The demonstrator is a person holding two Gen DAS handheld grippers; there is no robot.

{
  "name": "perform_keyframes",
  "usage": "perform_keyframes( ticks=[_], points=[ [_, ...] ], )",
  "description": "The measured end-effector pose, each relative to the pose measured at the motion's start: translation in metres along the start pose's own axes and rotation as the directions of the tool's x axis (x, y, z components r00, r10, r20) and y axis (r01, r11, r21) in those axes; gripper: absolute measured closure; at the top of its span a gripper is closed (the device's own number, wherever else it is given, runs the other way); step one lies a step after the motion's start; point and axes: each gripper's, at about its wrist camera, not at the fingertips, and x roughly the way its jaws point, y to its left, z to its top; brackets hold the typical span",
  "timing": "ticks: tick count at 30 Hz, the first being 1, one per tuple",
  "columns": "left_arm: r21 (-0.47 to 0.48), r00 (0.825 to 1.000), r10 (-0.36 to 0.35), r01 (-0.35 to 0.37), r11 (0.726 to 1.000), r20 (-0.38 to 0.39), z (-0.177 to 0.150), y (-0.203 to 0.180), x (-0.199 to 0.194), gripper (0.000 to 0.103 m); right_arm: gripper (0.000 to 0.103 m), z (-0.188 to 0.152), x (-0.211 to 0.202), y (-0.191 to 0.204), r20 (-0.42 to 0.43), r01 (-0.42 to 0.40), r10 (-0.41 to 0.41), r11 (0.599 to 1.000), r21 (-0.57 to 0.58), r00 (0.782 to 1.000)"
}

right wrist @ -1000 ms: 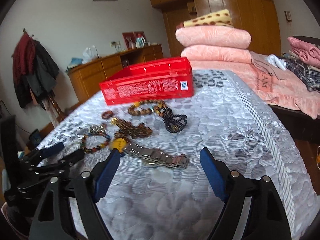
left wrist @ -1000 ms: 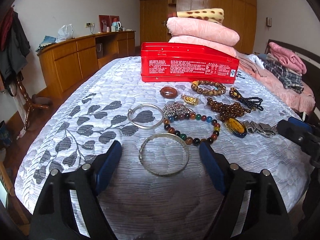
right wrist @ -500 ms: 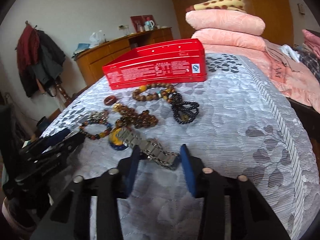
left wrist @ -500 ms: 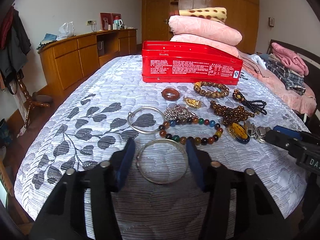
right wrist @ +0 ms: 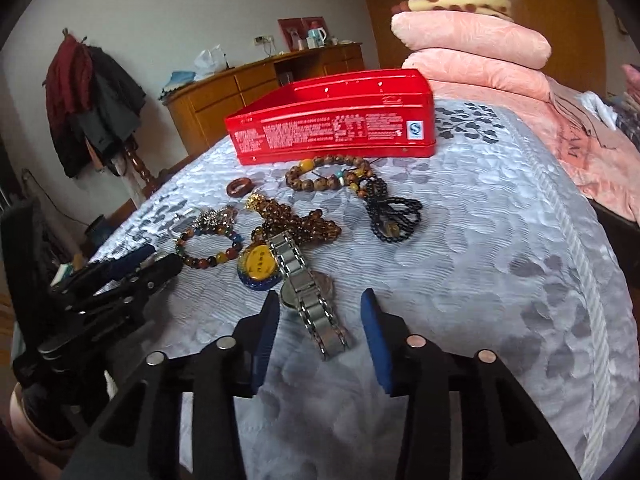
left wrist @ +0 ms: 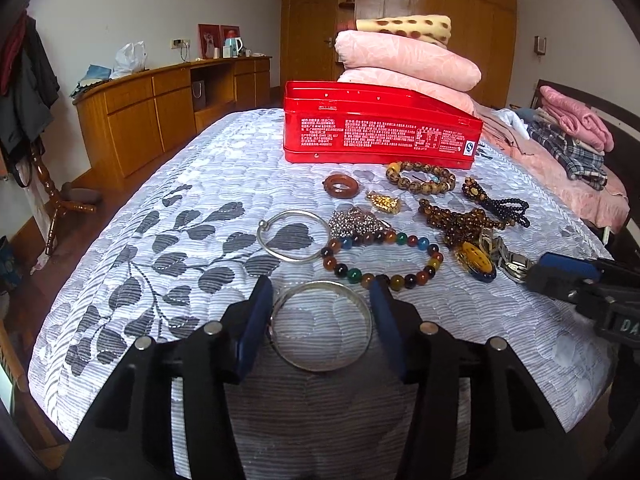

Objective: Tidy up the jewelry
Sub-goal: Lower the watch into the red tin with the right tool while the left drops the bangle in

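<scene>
Grippers are opening: left (left wrist: 320, 320) clasps silver bangle (left wrist: 320, 326), right (right wrist: 320, 332) straddles watch (right wrist: 308, 292).

1. Soft, even daylight on both my wrist views; bedspread (left wrist: 192, 184) reads bright, nearly blown out on the left.
2. Shadows faint.
3. Heavy fisheye bend, black vignette in the corners.
4. Sharp centre; coat rack (right wrist: 92, 108) at the edge goes soft.

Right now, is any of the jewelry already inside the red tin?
Cannot tell; the red tin shows only its outer wall, though many pieces, like the bead bracelet, lie on the bedspread in front.
</scene>
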Motion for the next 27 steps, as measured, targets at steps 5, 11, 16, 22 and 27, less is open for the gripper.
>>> perform_keyframes(
  ticks=[5,11,16,22,27],
  points=[
    [-0.006,1.000,0.000,0.001,1.000,0.013,0.000,0.001,0.002,0.056,0.058,0.003,0.009,0.011,0.009,0.051,-0.051,0.998,-0.047,0.999],
    [-0.023,0.999,-0.029,0.030,0.999,0.026,-0.001,0.005,-0.002,0.056,0.072,-0.003,0.008,0.022,0.035,0.111,-0.108,0.987,-0.115,0.994],
    [-0.043,0.998,-0.046,0.048,0.998,0.045,-0.004,0.013,-0.012,0.056,0.072,-0.006,-0.004,0.017,0.046,0.084,-0.081,0.994,-0.065,0.996],
    [-0.047,0.995,-0.047,0.051,0.998,0.084,0.006,0.016,-0.024,0.056,0.072,0.002,-0.024,0.015,0.089,0.079,-0.075,0.996,-0.042,0.993],
    [-0.039,0.991,-0.072,0.077,0.996,0.115,0.027,0.013,-0.025,0.056,0.072,0.018,-0.033,0.011,0.122,0.074,-0.069,0.997,-0.033,0.990]
  ],
)
